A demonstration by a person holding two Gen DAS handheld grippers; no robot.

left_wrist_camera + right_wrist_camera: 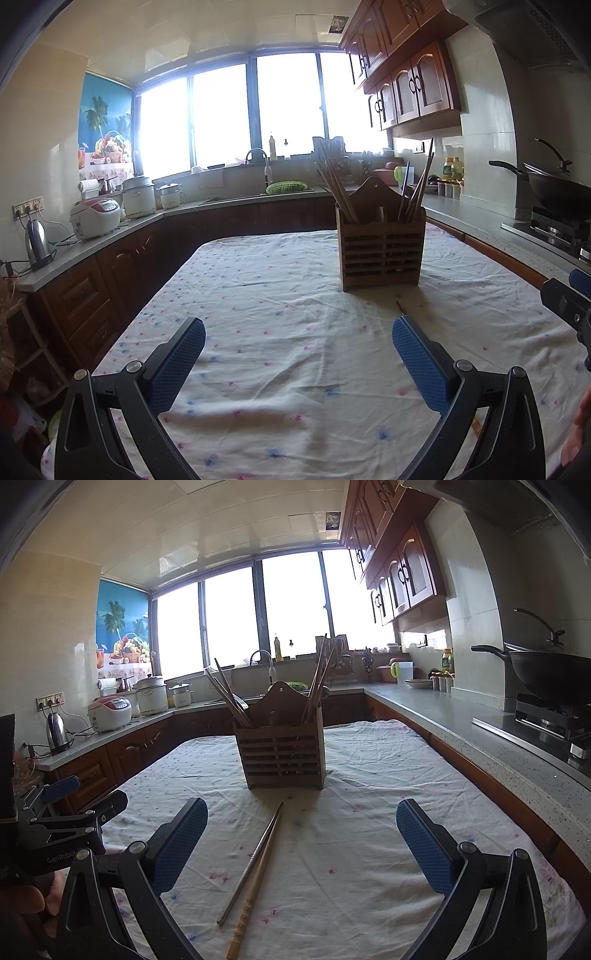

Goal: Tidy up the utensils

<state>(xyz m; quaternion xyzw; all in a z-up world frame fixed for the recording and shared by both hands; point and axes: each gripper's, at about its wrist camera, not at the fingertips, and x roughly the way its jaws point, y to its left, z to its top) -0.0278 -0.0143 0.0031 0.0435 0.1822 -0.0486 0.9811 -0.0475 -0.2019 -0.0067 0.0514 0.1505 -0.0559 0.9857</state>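
A slatted wooden utensil holder (382, 251) (282, 753) stands upright on the cloth-covered table (277, 280), with chopsticks (334, 181) leaning out of both its sides. In the right wrist view a metal chopstick (251, 864) and a bamboo chopstick (255, 882) lie side by side on the cloth, in front of the holder and between the fingers of my right gripper (302, 805), which is open and empty. My left gripper (298, 324) is open too, hovering over bare cloth left of the holder. Only one chopstick tip (400, 305) shows by its right finger.
Kitchen counters run around the table: a kettle (37, 243) and a rice cooker (96, 218) on the left, a sink (258, 195) under the window, and a wok (546, 672) on a stove at the right. A person's hand (22, 897) holds the left gripper.
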